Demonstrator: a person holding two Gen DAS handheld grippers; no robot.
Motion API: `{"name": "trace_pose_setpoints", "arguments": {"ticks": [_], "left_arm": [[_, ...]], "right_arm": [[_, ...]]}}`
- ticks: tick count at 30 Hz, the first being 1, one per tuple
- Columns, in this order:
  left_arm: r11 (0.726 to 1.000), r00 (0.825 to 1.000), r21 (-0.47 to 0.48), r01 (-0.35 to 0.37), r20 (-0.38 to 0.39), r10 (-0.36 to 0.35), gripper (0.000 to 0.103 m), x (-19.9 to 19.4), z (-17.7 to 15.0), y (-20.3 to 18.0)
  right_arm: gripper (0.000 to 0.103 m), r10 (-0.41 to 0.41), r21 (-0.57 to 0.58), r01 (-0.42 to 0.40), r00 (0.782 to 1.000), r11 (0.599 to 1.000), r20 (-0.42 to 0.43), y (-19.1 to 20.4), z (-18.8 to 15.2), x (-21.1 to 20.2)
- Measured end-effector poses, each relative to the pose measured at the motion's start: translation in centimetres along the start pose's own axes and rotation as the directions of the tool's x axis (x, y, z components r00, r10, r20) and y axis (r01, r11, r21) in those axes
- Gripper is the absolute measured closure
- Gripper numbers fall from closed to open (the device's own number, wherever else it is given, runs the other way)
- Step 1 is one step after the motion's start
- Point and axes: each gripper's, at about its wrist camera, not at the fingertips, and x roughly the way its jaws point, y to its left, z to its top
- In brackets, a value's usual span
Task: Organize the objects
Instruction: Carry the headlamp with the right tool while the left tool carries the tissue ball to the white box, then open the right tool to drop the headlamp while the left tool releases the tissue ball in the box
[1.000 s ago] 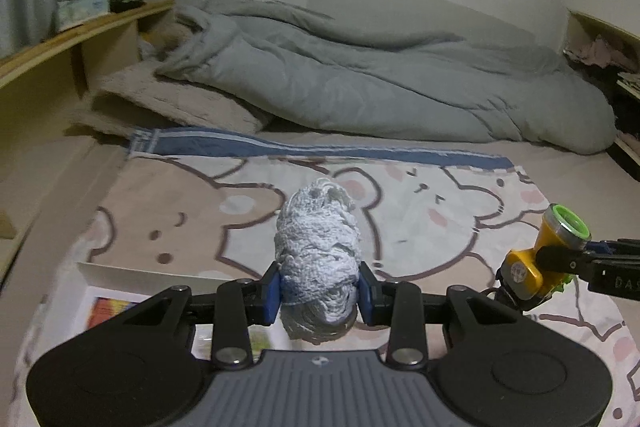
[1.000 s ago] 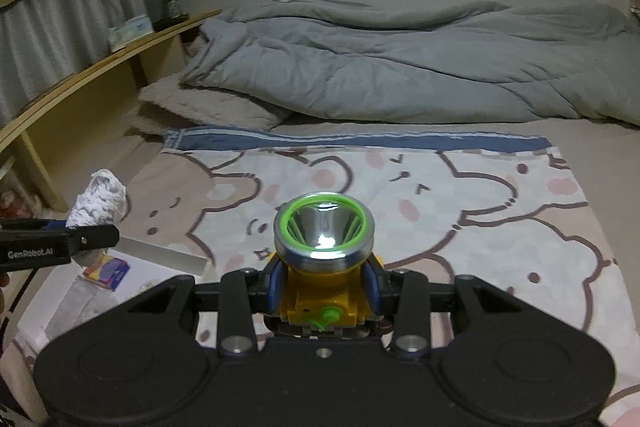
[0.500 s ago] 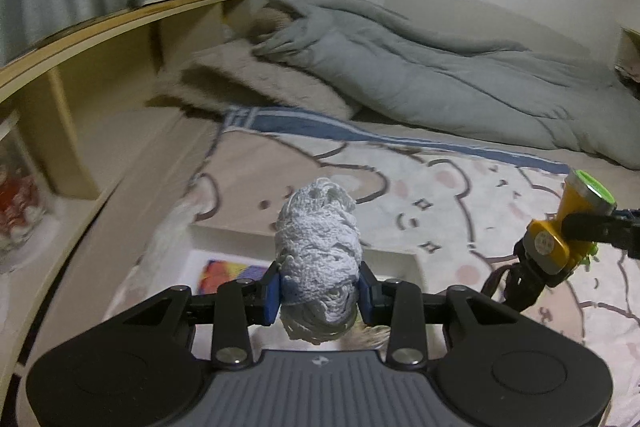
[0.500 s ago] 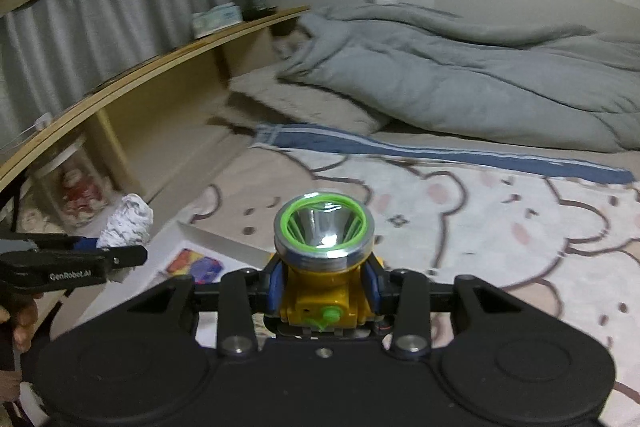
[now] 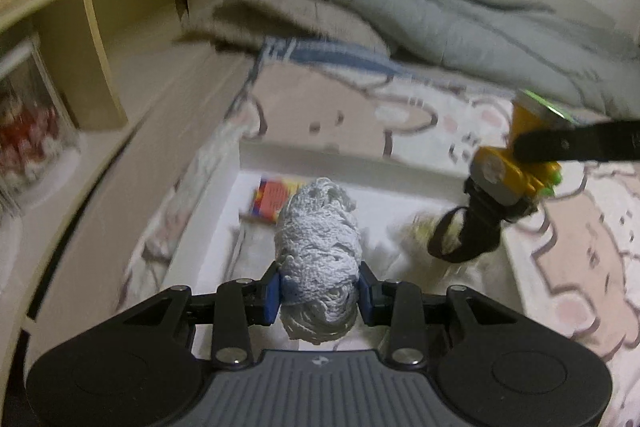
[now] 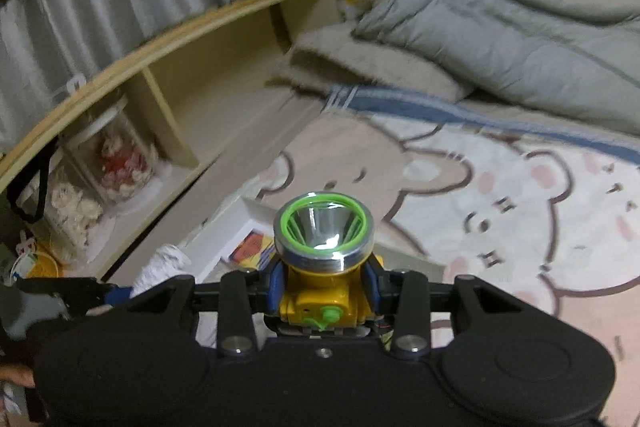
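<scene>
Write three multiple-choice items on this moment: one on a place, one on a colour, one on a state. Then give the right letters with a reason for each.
1. Where is the colourful booklet?
A. inside the white box
B. on the wooden shelf
C. on the grey quilt

2. What colour is the ring around the headlamp lens?
A. red
B. green
C. blue

3. What is the state of the left gripper?
A. open and empty
B. shut on the white knitted bundle
C. shut on a bottle

Answers:
1. A, since the left wrist view shows the booklet lying on the box floor near its far wall.
2. B, since the right wrist view shows a bright green rim around the silver reflector.
3. B, since the blue pads press on both sides of the bundle, while the right gripper grips the headlamp.
</scene>
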Motion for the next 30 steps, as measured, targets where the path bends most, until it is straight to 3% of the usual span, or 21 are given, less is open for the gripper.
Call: {"name": "trace_pose_setpoints", "arguments": {"ticks": [6, 9, 13, 14, 15, 17, 26, 27, 30], "left_arm": [[1.000, 0.997, -0.012, 0.002, -0.081, -0.003, 0.064, 2.0, -1.4, 1.2], [1.000, 0.994, -0.009, 0.017, -0.110, -0.018, 0.064, 2.4, -2.1, 1.1], [1.000, 0.988, 0.002, 0.024, -0.154, -0.023, 0.064, 3.3, -2.9, 0.6], [1.000, 0.987, -0.006, 0.023, -0.162, -0.023, 0.064, 3.6, -3.0, 0.6], [1.000, 0.985, -0.014, 0.020, -0.168, -0.022, 0.064, 3.8, -3.0, 0.6], [1.000, 0.984, -0.025, 0.012, -0.175, -0.016, 0.063, 4.2, -2.9, 0.7], [0.997, 0.976, -0.070, 0.012, -0.215, -0.027, 0.061, 5.5, -2.9, 0.8], [0.997, 0.975, -0.076, 0.017, -0.219, -0.034, 0.059, 5.5, -2.9, 0.8], [0.996, 0.978, -0.089, 0.013, -0.205, -0.031, 0.041, 5.3, -2.8, 0.7]], "right_arm": [[0.063, 0.017, 0.026, -0.013, 0.989, 1.000, -0.146, 1.2, -0.9, 5.5], [0.063, 0.014, 0.038, -0.008, 0.983, 0.999, -0.182, 1.5, -1.0, 7.8], [0.062, -0.011, -0.030, 0.005, 0.980, 1.000, -0.200, 2.6, -0.5, 10.2], [0.058, -0.014, -0.036, 0.007, 0.977, 0.999, -0.212, 2.7, -0.3, 10.7], [0.046, -0.021, -0.034, 0.014, 0.977, 0.999, -0.214, 2.8, -0.1, 11.0], [0.039, -0.027, -0.041, 0.020, 0.981, 0.999, -0.191, 3.0, 0.4, 10.5], [0.040, 0.000, -0.060, -0.012, 0.982, 0.998, -0.190, 2.1, 0.3, 8.0], [0.040, 0.003, -0.054, -0.014, 0.981, 0.998, -0.195, 1.9, 0.0, 7.8], [0.041, 0.006, -0.044, -0.015, 0.978, 0.999, -0.210, 1.2, -1.0, 7.1]]}}
